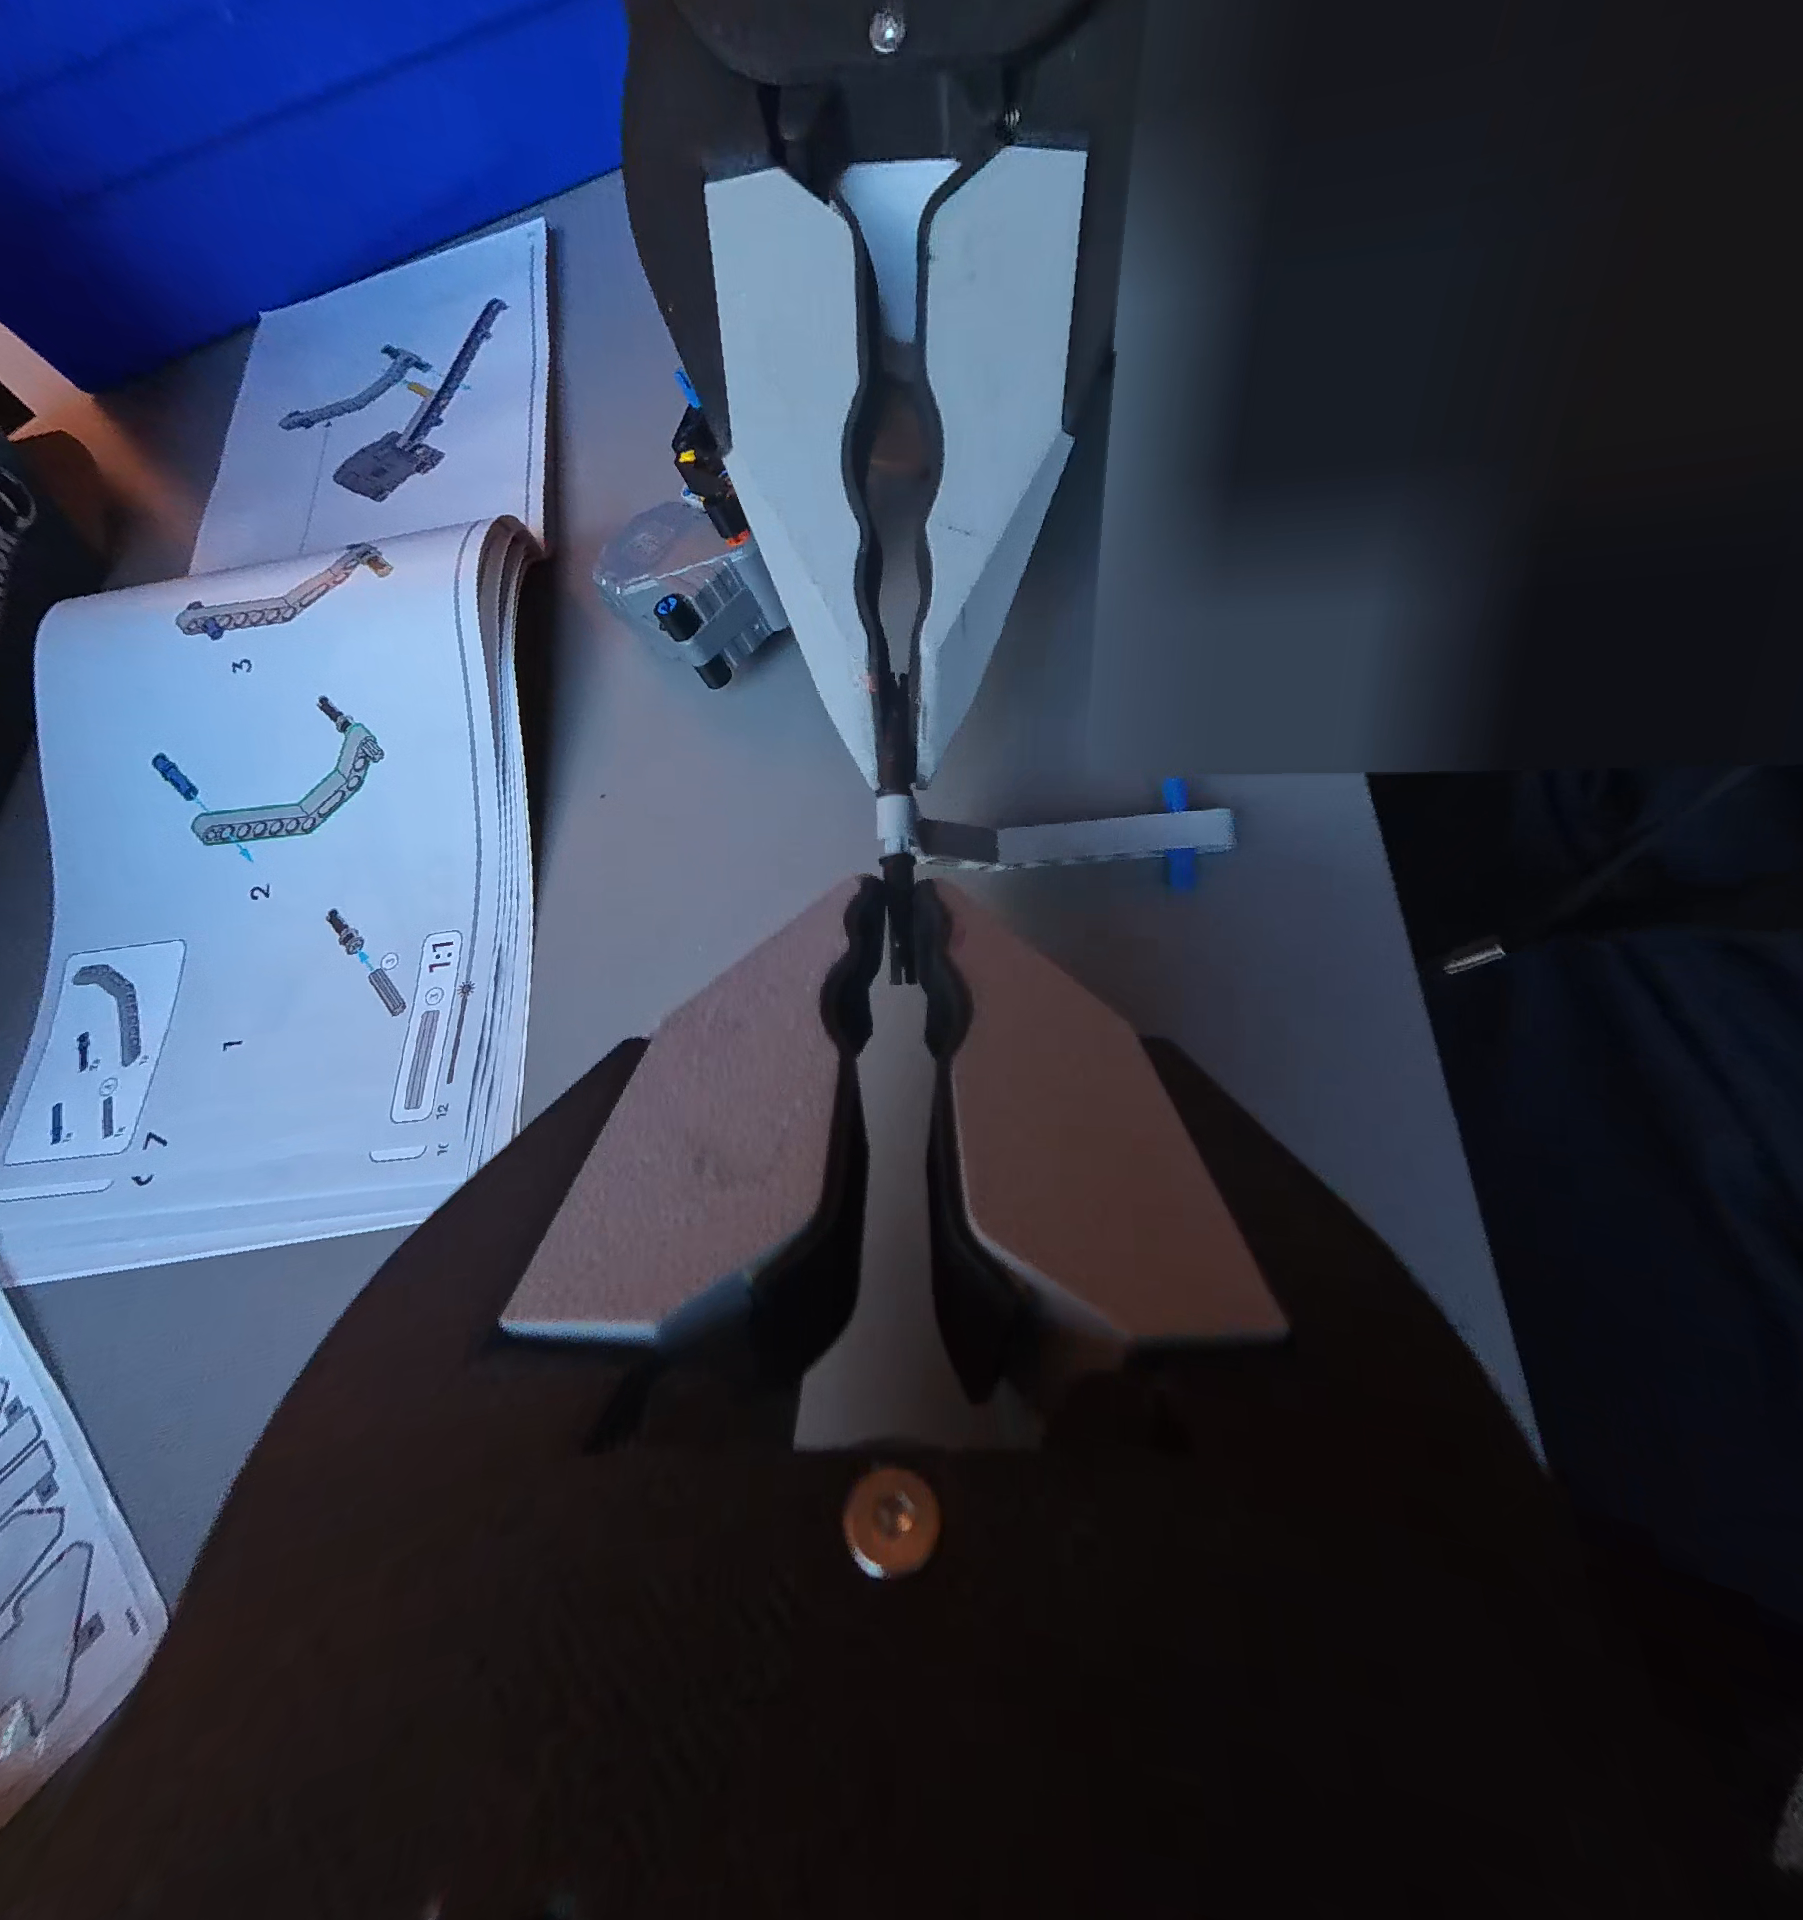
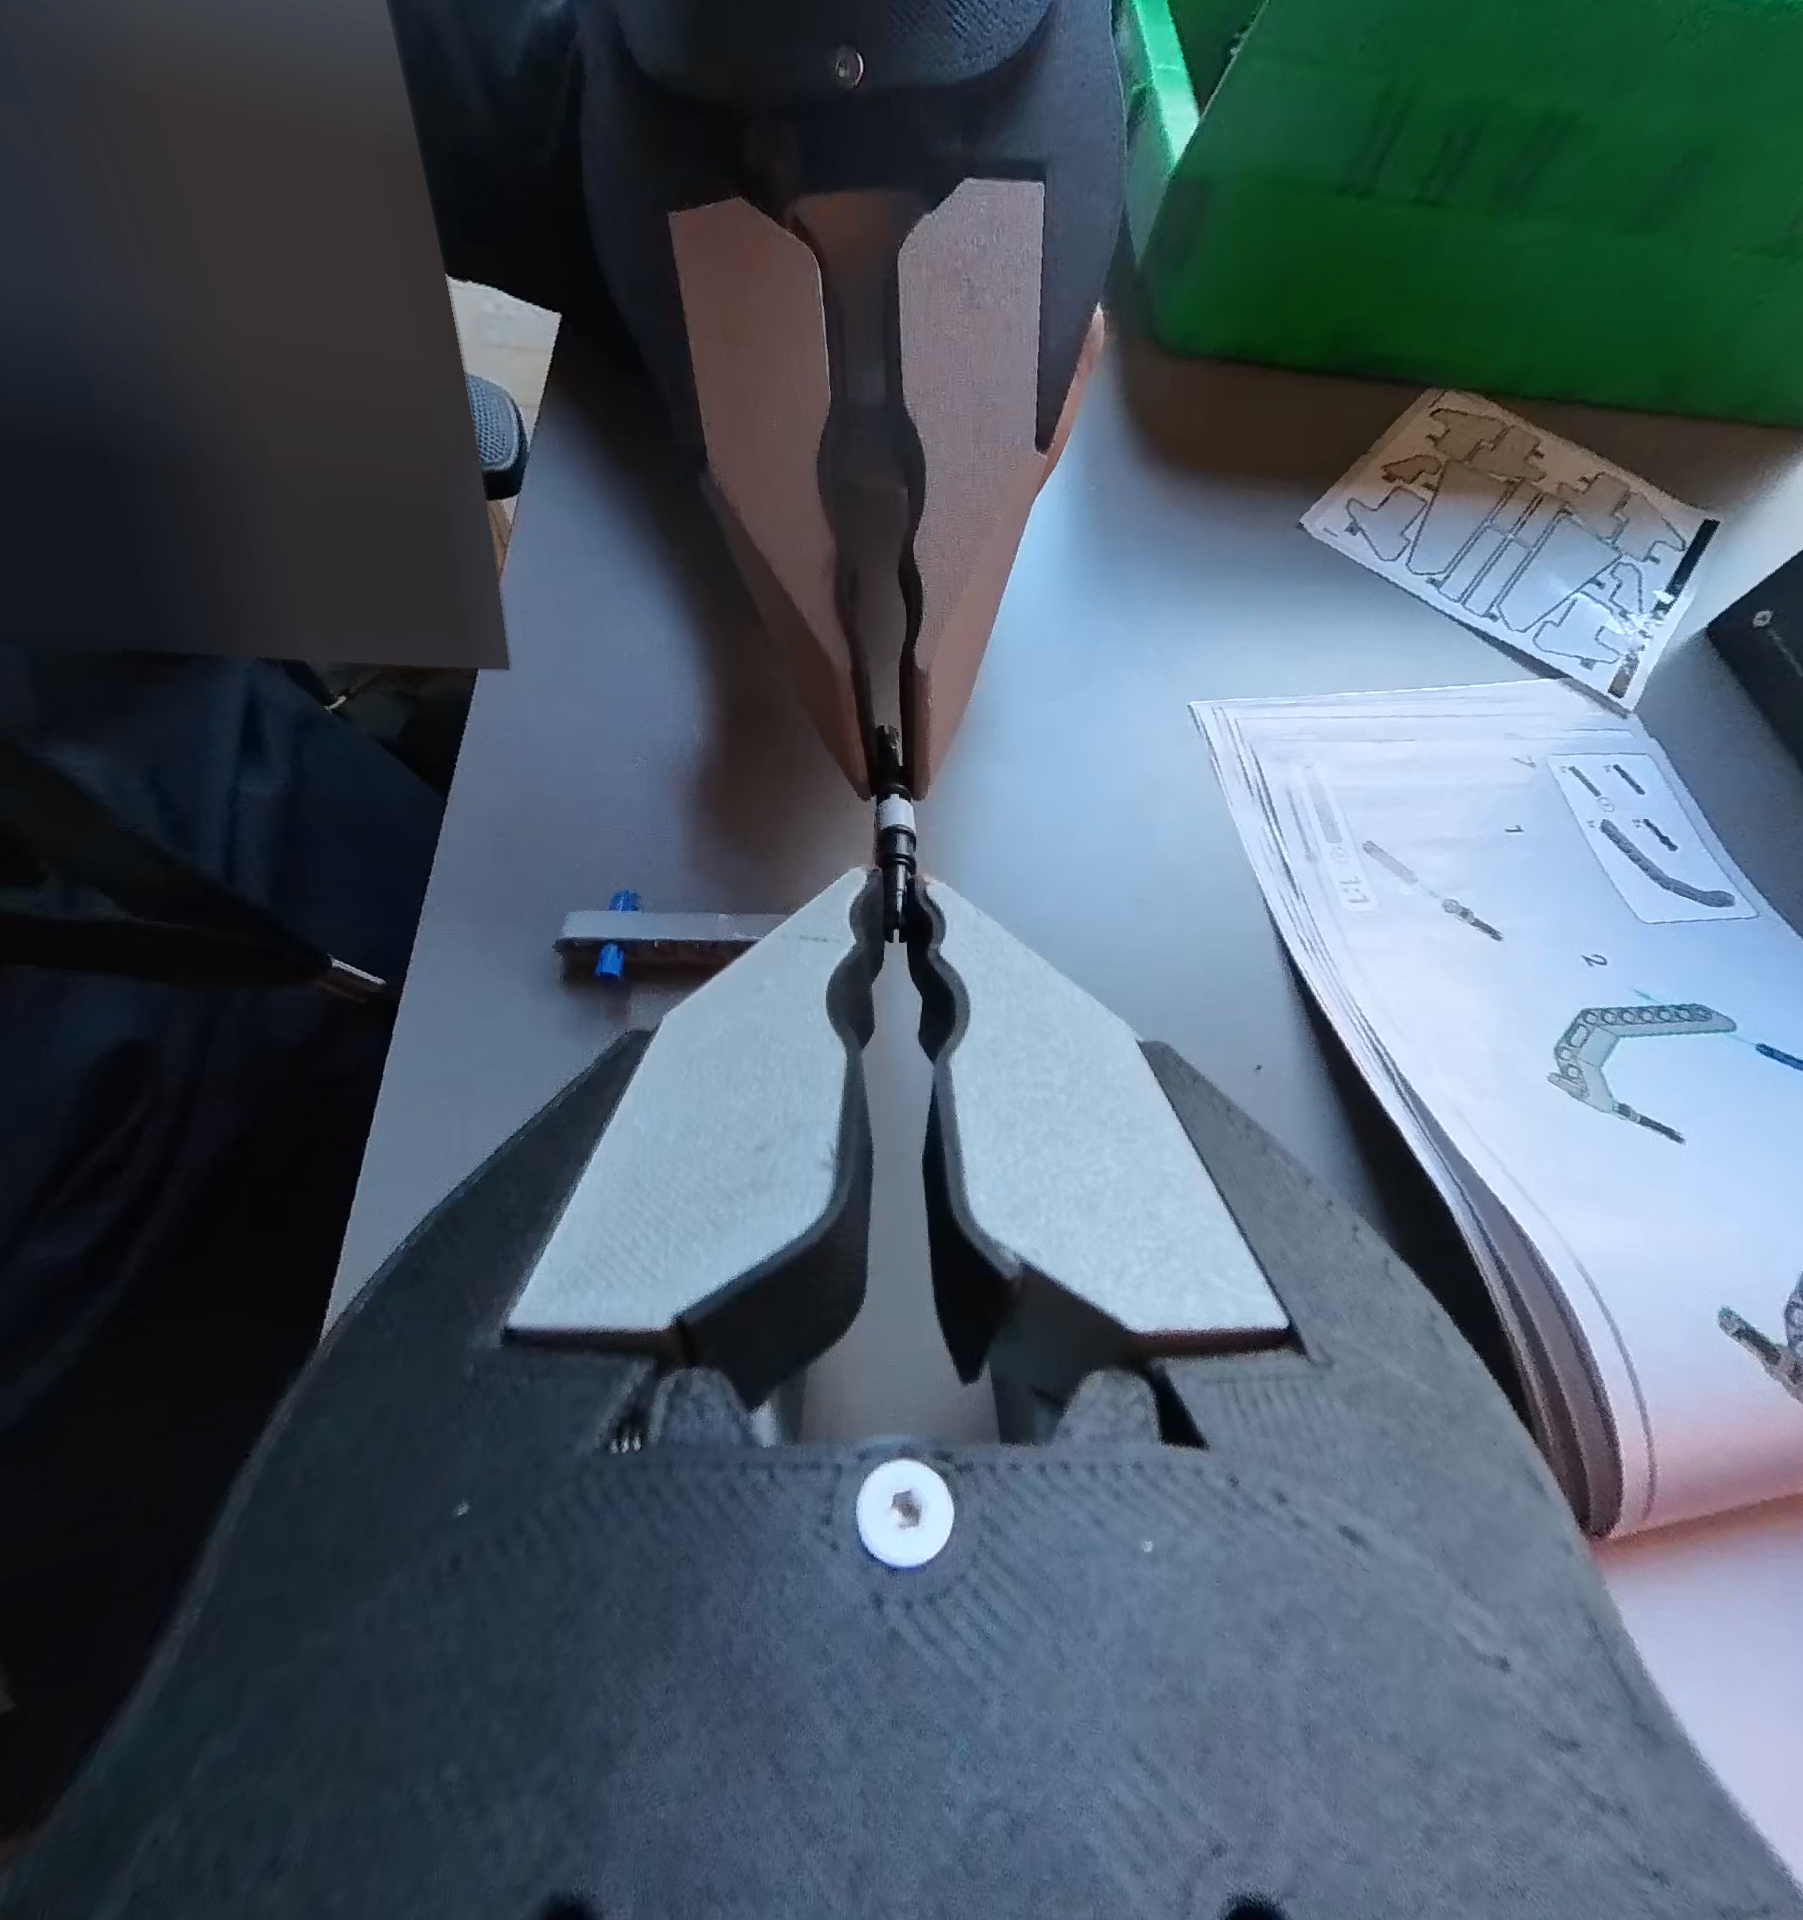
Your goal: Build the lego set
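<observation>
Two handheld grippers meet tip to tip above a grey table (image 2: 1084,644), each pinching one end of a thin black axle (image 2: 892,862) ringed by a light grey bush (image 1: 895,818). The left gripper (image 1: 897,925), tan-fingered, enters its own view from 6 o'clock; the right gripper (image 2: 892,914), grey-fingered, faces it from 12 o'clock, both closed narrowly on the axle. A grey beam (image 1: 1105,836) with a blue pin (image 1: 1177,831) lies at 3 o'clock of the axle. An open instruction booklet (image 1: 284,862) sits at 9 o'clock, a grey motor block (image 1: 679,592) beyond it.
</observation>
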The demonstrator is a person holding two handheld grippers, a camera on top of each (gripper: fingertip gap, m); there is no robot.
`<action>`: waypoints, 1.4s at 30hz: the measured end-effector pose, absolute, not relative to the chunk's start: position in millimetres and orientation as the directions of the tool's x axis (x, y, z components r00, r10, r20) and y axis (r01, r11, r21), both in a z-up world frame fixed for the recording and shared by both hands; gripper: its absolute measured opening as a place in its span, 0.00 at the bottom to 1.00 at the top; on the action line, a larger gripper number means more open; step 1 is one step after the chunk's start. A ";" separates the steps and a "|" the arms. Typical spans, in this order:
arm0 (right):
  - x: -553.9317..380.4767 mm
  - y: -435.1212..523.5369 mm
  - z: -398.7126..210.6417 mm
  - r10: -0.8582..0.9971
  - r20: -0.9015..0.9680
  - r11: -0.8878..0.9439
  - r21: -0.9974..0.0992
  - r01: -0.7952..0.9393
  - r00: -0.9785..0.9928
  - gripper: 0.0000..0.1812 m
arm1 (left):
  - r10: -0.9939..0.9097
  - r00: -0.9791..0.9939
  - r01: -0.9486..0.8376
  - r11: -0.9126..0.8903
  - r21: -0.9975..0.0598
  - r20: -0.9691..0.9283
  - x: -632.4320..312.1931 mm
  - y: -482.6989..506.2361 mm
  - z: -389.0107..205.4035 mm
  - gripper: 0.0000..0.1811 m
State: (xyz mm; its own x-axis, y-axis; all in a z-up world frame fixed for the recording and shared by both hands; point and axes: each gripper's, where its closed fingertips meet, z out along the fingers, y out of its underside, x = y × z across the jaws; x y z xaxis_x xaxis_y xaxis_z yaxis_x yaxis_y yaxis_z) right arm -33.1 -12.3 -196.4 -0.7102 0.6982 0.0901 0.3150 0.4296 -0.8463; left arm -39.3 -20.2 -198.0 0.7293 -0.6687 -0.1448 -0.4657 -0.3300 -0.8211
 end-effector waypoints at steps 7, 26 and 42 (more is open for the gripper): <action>-32.7 -14.1 -198.3 0.682 0.084 0.441 -0.840 0.316 -0.727 0.01 | -0.682 0.719 -0.479 -0.348 -0.806 -0.133 -37.9 -21.3 -202.1 0.01; -39.6 -18.7 -192.2 0.699 0.112 0.424 -0.860 0.283 -0.706 0.03 | -0.673 0.735 -0.401 -0.333 -0.854 -0.082 -35.4 -18.3 -191.8 0.02; -37.1 -28.7 -203.0 0.649 0.156 0.516 -0.809 0.281 -0.745 0.03 | -0.692 0.722 -0.367 -0.360 -0.858 -0.018 -26.5 -20.9 -190.9 0.02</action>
